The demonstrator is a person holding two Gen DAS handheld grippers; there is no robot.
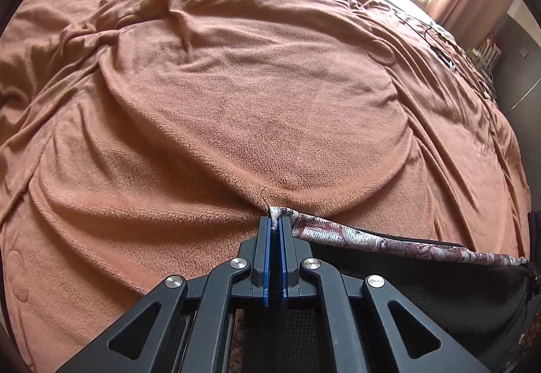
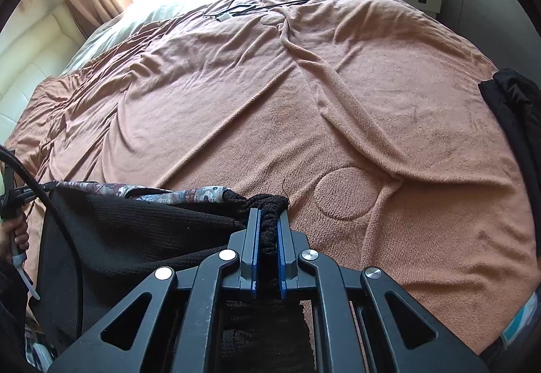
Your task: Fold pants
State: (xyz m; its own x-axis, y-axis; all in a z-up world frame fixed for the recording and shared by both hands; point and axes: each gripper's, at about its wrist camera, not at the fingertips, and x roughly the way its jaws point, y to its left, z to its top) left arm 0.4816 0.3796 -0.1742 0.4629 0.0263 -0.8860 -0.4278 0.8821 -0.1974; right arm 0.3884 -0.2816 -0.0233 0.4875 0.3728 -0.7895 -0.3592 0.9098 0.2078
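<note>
Evidently the pants, a black ribbed-knit garment with a patterned maroon-and-white woven band along the top edge, hang stretched between the two grippers at the near edge of the bed, the body sagging below the band toward six o'clock. The fabric reads as soft, limp and light; it bunches readily and has no stiffness of its own. The knit should resist slipping, but it will likely stretch under pull, and a loose thread at the held corner suggests fraying.

The left gripper is closed tight on the patterned corner, the band running off toward three o'clock in its view. The right gripper is closed on a gathered wad of black knit at the opposite corner, its blue pads pressing the bunch from either side. In the right wrist view the band runs from that corner toward nine o'clock, where a person's hand shows at the frame edge.

Judgement: the two top corners are sound hold points; even tension between them should keep the edge straight when laid down.

Beyond, the rust-brown fleece blanket lies wrinkled across the bed. Black cables rest at twelve o'clock, and a separate black garment lies at three o'clock.
</note>
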